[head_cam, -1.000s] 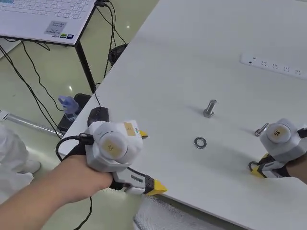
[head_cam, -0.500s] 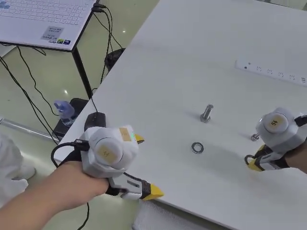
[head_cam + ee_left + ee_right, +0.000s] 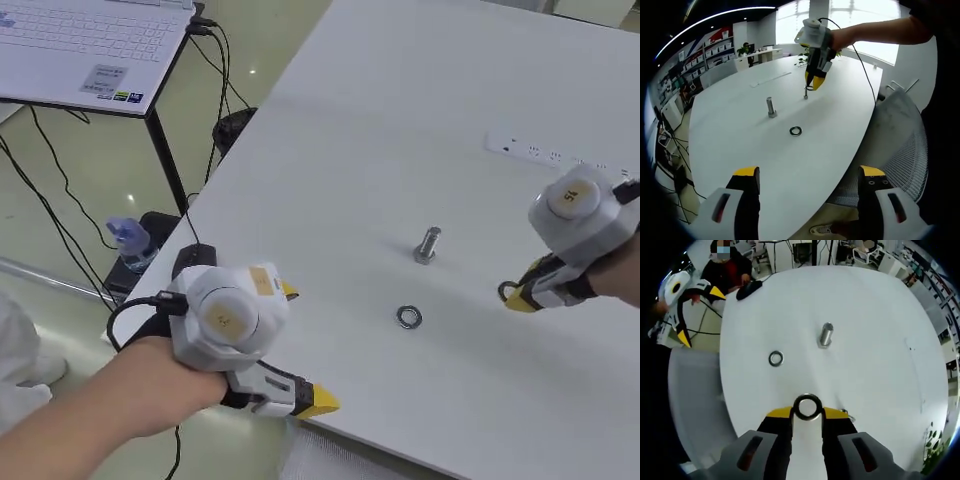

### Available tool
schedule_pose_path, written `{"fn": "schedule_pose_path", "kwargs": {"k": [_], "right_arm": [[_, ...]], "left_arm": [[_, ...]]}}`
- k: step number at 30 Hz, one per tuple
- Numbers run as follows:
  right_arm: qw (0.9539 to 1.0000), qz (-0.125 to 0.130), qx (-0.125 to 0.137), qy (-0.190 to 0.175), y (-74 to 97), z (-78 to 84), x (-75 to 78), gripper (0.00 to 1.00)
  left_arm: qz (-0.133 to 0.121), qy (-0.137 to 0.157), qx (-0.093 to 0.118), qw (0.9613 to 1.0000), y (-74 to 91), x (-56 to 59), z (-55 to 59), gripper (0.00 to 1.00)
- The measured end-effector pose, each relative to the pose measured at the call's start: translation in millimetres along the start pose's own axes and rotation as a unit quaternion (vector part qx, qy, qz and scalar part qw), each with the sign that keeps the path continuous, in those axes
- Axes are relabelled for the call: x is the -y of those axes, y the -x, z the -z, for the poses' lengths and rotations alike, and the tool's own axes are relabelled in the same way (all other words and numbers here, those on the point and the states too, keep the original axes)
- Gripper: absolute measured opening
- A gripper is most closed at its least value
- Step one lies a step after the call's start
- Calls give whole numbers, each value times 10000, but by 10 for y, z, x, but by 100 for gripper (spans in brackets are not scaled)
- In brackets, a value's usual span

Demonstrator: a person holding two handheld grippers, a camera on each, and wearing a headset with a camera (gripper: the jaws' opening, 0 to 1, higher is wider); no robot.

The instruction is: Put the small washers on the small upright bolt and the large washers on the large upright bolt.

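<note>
held washer (image 3: 798, 408): pinched in the right gripper (image 3: 518, 297), clear of the table (image 3: 400, 130), its hole facing along the jaws; small or large, cannot tell.
small bolt (image 3: 805, 93): upright, just below the held washer in the left gripper view; vertical axis, so the drop looks short and straight down.
large bolt (image 3: 826, 335): upright, well apart, ahead of the right gripper.
loose washer (image 3: 775, 358): flat, near the large bolt.
right gripper: clamped on the washer, the nearer one to both bolts.
left gripper (image 3: 809, 172): jaws spread wide, holding nothing, by the table's near edge.
</note>
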State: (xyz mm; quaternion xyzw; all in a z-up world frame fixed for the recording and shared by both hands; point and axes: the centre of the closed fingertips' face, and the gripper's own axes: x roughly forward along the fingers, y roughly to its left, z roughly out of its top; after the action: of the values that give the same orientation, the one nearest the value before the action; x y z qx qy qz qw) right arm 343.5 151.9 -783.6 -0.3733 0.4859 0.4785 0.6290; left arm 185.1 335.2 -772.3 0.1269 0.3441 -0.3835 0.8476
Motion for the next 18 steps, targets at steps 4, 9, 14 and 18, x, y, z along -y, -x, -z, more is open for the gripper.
{"fn": "schedule_pose_path", "kwargs": {"k": [4, 9, 14, 18], "right_arm": [[10000, 31, 65, 37, 26, -159, 55, 21], [9999, 18, 132, 106, 41, -346, 91, 21], [9997, 41, 155, 178, 43, -467, 135, 22], [9996, 65, 171, 234, 38, -571, 191, 22]], "left_arm": [[-19, 30, 51, 10000, 3, -31, -22, 80], [-10, 14, 44, 10000, -4, -40, -14, 80], [2, 10, 47, 10000, -10, -62, -12, 80], [23, 5, 40, 10000, -24, -87, -3, 80]]}}
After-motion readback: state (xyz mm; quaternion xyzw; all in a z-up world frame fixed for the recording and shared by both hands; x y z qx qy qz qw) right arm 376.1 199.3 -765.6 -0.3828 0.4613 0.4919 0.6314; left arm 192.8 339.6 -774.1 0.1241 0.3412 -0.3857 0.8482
